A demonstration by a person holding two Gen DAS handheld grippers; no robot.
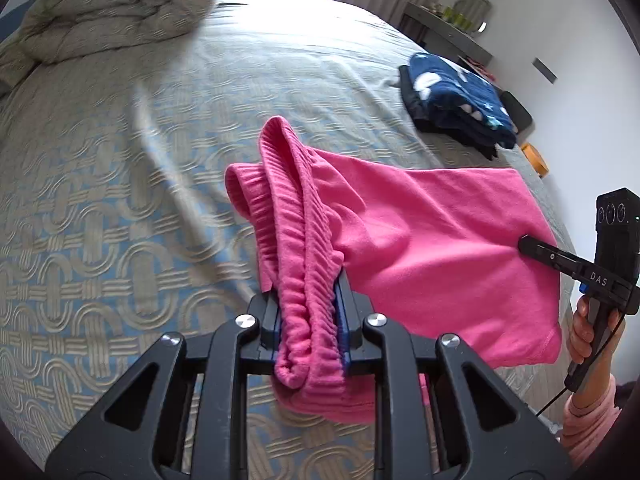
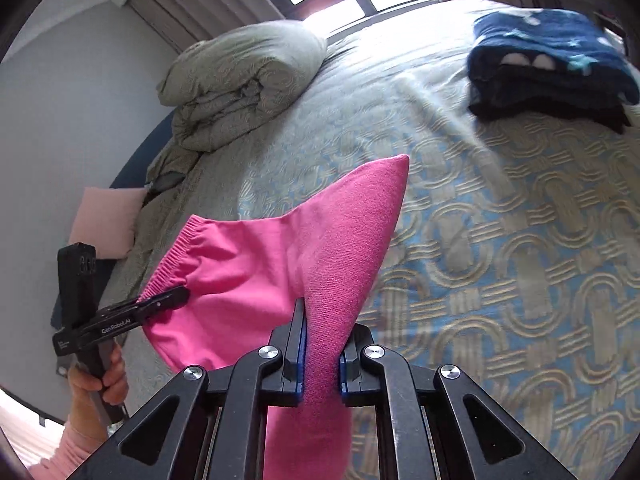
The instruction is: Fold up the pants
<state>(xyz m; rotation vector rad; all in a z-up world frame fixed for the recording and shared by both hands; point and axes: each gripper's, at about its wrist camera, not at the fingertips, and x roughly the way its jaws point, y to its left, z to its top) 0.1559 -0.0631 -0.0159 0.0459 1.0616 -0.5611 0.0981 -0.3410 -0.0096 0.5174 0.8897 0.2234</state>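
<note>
While both clamped pink pants [image 1: 420, 232], left hand-held gripper [image 1: 310, 320] pinched the waistband, right hand-held gripper [image 2: 322, 364] the far edge, cloth stretched between above the bed [image 1: 120, 200].

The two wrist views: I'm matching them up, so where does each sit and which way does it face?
Left wrist: behind the left gripper, facing down the bed; shows the right gripper.
Right wrist: behind the right gripper, facing the bed; shows the left gripper.
Shared: pants, duvet, navy clothes.
</note>
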